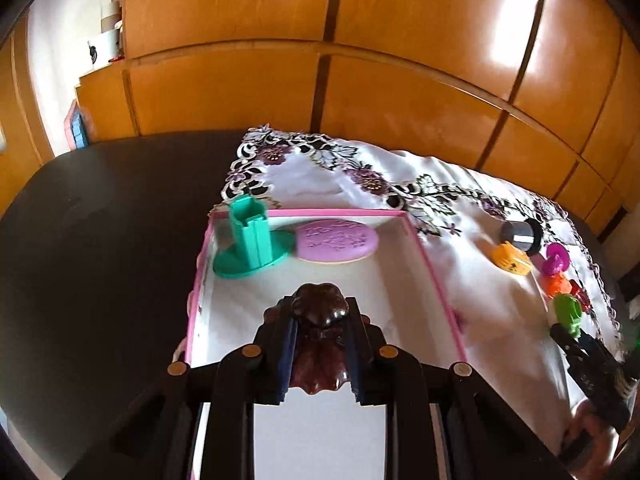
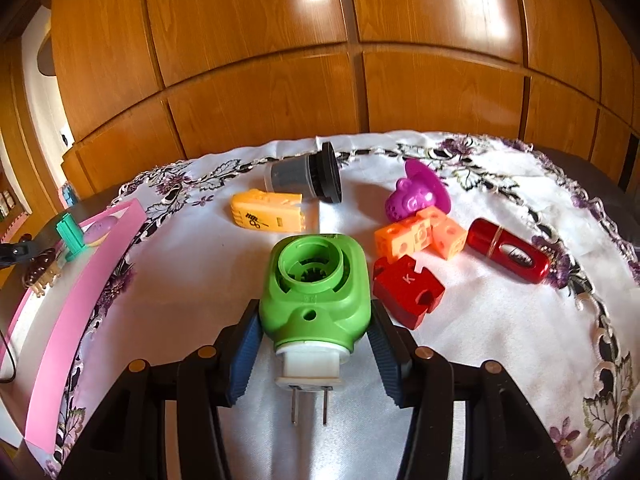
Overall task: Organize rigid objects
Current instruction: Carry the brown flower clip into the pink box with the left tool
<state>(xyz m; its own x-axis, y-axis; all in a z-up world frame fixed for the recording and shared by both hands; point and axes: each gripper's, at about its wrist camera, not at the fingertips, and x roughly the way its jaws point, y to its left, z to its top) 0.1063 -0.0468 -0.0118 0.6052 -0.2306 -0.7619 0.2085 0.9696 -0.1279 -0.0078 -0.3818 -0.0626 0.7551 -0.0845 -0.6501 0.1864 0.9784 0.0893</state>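
Note:
My left gripper (image 1: 320,316) is shut on a dark brown hair claw clip (image 1: 322,344) and holds it over the pink-rimmed white box (image 1: 436,280). In the box lie a teal stand (image 1: 252,240) and a lilac oval piece (image 1: 338,240). My right gripper (image 2: 314,320) has its blue pads on both sides of a green plug-in device (image 2: 314,292) that lies on the white cloth; the jaws look closed against it. The right gripper also shows in the left wrist view (image 1: 576,332).
On the embroidered cloth (image 2: 520,340) lie a yellow block (image 2: 266,214), a grey-black cylinder (image 2: 304,178), a magenta toy (image 2: 416,196), orange cubes (image 2: 420,236), a red block (image 2: 408,288) and a red tube (image 2: 508,254). Wooden cabinets stand behind. The dark table (image 1: 100,240) extends left.

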